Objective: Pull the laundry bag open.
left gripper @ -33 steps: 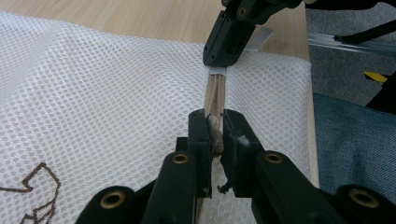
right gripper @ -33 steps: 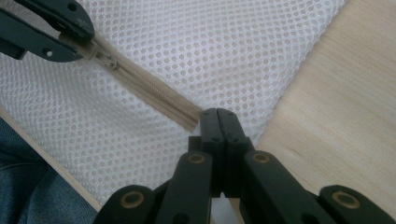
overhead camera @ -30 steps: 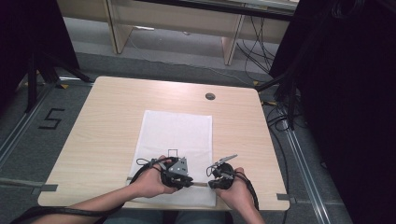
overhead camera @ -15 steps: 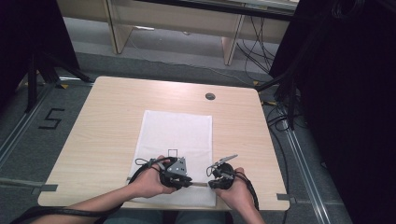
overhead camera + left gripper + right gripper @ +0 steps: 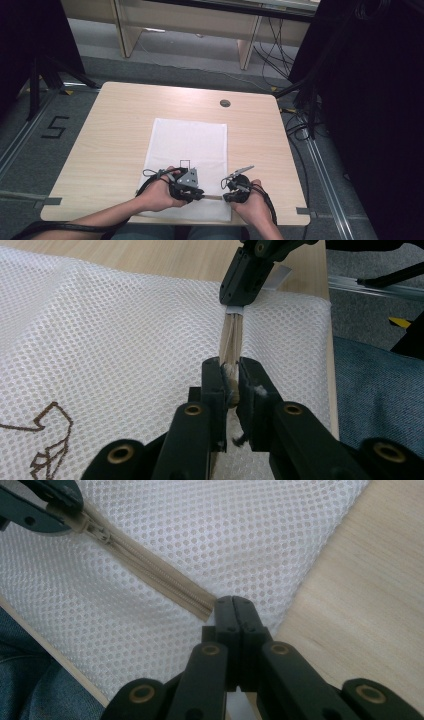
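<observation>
A white mesh bag (image 5: 190, 140) lies flat on the wooden table (image 5: 115, 130), its beige zipper (image 5: 212, 197) running along the near edge. My left gripper (image 5: 201, 196) is shut on the zipper pull (image 5: 231, 385), and the slider (image 5: 98, 531) sits right at its jaws. The closed beige zipper (image 5: 160, 570) stretches taut from there to my right gripper (image 5: 224, 197). In the right gripper view, my right gripper (image 5: 234, 604) is shut on the zipper's end at the bag's corner. In the left gripper view, my left gripper (image 5: 230, 371) points at the right gripper (image 5: 247, 277) a short way off.
The table's front edge (image 5: 260, 220) runs just behind both hands. A round cable hole (image 5: 225, 103) sits at the far right of the table. A small brown printed mark (image 5: 47, 440) is on the mesh. The person's blue-clad lap (image 5: 375, 385) is below the edge.
</observation>
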A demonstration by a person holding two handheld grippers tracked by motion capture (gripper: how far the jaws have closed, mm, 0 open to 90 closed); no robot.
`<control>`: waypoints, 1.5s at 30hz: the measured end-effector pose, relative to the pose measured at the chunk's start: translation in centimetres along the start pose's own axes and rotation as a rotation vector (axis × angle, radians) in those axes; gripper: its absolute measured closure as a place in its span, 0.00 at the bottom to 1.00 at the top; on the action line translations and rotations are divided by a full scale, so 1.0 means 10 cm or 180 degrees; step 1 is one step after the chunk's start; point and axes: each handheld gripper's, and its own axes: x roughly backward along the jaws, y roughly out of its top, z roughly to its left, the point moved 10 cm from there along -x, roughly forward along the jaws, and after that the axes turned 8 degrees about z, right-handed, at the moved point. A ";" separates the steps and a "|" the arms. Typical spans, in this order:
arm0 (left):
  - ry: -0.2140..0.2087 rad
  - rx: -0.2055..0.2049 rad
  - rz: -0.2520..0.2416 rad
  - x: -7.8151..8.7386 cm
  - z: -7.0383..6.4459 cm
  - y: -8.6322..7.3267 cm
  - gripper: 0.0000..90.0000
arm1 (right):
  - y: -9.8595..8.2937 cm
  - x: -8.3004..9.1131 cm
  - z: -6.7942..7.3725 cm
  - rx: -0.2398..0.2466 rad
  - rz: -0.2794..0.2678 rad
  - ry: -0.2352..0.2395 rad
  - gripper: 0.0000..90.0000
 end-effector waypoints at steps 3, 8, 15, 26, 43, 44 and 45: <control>-0.0028 0.0042 -0.0011 0.00 -0.01 0.00 0.91 | 0.00 0.00 0.00 -0.0005 -0.0004 -0.0006 1.00; -0.0024 0.0033 -0.0013 0.00 -0.01 0.00 0.91 | 0.00 0.00 0.00 -0.0012 -0.0002 0.0003 1.00; -0.0030 0.0013 -0.0006 0.01 -0.01 0.00 0.91 | -0.02 0.01 0.01 -0.0088 0.0044 -0.0006 1.00; -0.0027 0.0028 -0.0003 0.04 0.00 -0.03 0.91 | 0.00 0.00 0.00 -0.0035 0.0008 0.0008 1.00; -0.0007 0.0001 -0.0005 0.07 0.01 -0.04 0.91 | 0.00 0.00 0.00 -0.0027 0.0003 0.0011 1.00; -0.0039 0.0021 -0.0009 0.08 0.00 -0.04 0.91 | 0.00 0.00 0.00 -0.0028 0.0003 0.0011 1.00; -0.0018 -0.0005 -0.0005 0.08 0.02 -0.05 0.91 | 0.00 0.00 0.00 -0.0028 0.0002 0.0012 1.00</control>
